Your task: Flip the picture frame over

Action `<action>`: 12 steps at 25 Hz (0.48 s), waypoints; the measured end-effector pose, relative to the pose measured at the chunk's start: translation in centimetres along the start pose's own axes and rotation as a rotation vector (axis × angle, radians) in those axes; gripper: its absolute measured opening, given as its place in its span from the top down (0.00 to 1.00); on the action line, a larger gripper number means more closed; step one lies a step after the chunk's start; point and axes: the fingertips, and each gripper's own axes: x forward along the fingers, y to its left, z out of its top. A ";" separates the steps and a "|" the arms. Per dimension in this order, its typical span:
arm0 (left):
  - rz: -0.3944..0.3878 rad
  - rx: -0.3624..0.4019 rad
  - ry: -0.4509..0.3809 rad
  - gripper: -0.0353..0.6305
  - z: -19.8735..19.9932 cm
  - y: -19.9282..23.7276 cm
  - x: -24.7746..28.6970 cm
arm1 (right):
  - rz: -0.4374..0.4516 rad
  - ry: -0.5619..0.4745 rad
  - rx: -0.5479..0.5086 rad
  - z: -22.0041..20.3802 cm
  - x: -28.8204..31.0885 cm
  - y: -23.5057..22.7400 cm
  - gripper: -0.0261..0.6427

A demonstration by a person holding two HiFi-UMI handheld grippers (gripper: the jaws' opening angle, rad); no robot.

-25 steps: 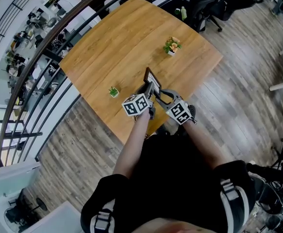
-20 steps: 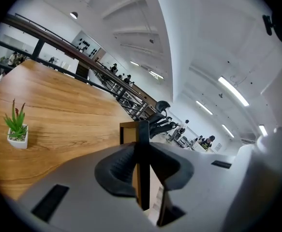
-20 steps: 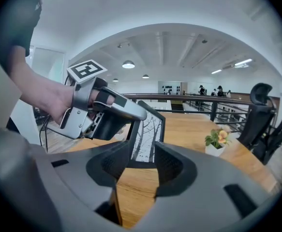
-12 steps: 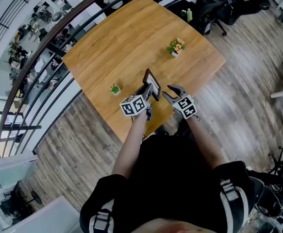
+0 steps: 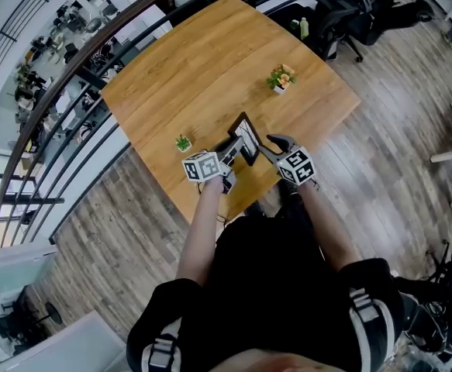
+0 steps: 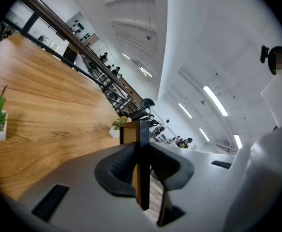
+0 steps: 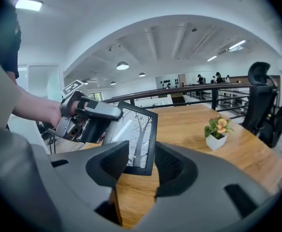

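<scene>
Picture frame (image 5: 246,138) stands tilted on edge over the near part of the desk (image 5: 194,60), picture side toward the right claw (image 7: 141,164); can't tell if its lower edge touches the wood. Left claw (image 6: 141,164) is clamped narrow on the frame's edge. The right claw is spread and grips nothing, with the frame just ahead of it. Risk: the one-sided thin pinch lets the frame pivot or slip mid-turn and slap down glass-first, and an off-target right claw could knock it off the close desk edge.
</scene>
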 end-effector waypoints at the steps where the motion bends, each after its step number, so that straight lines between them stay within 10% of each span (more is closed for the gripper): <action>1: -0.024 -0.011 0.007 0.80 -0.1 -0.3 0.2 | 0.001 -0.003 0.005 0.0 -0.1 -0.2 0.69; 12: -0.173 -0.072 0.053 0.80 -1.4 -1.8 -1.0 | 0.087 -0.077 0.183 -0.2 -0.5 -1.4 0.68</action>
